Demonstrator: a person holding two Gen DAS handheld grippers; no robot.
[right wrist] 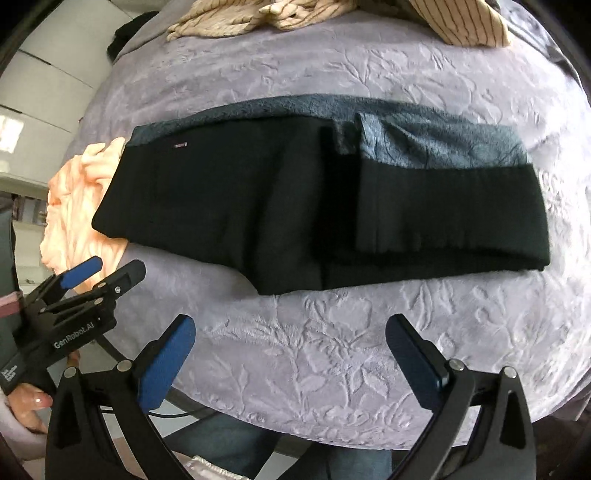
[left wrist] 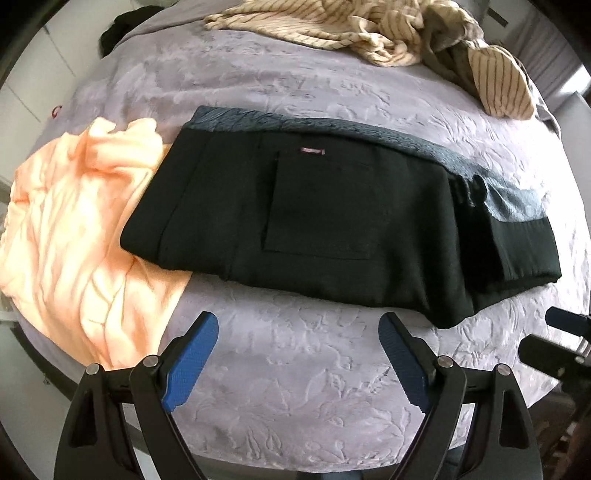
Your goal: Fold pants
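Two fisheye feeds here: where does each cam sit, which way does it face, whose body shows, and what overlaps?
Left wrist: on the left gripper, looking steeply down past its open blue pads at the folded black pants on the lilac bedspread; the right gripper's tip shows at the right edge.
Right wrist: on the right gripper, open, looking steeply down at the pants' right end; the left gripper and a hand show lower left.
Shared: pants, bedspread, peach garment, striped fabric.
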